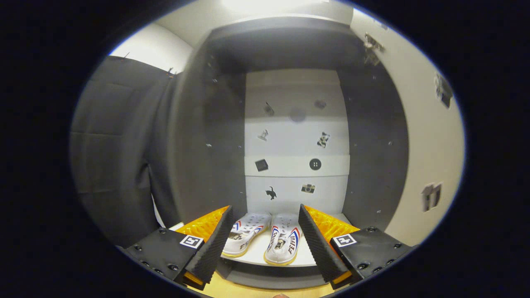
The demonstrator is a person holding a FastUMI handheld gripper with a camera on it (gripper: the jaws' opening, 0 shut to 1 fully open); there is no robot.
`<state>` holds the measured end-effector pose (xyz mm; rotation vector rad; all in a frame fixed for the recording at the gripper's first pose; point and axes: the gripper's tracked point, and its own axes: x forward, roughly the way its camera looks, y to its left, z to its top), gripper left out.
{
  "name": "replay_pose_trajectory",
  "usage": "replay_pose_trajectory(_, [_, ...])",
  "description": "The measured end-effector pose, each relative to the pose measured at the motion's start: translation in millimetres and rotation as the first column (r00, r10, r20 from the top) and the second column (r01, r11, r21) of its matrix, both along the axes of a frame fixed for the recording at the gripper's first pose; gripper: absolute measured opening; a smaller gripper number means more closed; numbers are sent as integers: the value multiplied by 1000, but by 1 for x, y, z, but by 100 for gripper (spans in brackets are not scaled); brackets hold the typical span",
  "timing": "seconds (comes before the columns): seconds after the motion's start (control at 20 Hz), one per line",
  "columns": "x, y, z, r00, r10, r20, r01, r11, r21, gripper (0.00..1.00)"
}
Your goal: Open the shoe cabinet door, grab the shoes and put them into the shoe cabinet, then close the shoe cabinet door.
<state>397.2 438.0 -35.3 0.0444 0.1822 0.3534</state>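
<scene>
Fingers of the tool [265,244] stand spread wide, pinching nothing and touching nothing. Just ahead, between them, the pair of white shoes [265,238] sits side by side on the cabinet's bottom shelf [290,258], toes pointing outward. Beyond rises the shoe cabinet [372,165], its dark side walls framing a pale back panel with small stickers. By my judgement, opening and placing are done; the door [426,145], swung out on the right, remains to be closed.
</scene>
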Motion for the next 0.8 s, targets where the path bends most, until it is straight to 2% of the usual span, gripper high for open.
replay_pose_trajectory(0.2, [-70,-16,44,997,23,75,-23,1000,11,99])
replay_pose_trajectory(0.35, [-115,-33,63,996,30,82,-34,999,37,99])
replay_pose_trajectory(0.8, [-224,-112,111,992,7,127,-16,998,67,99])
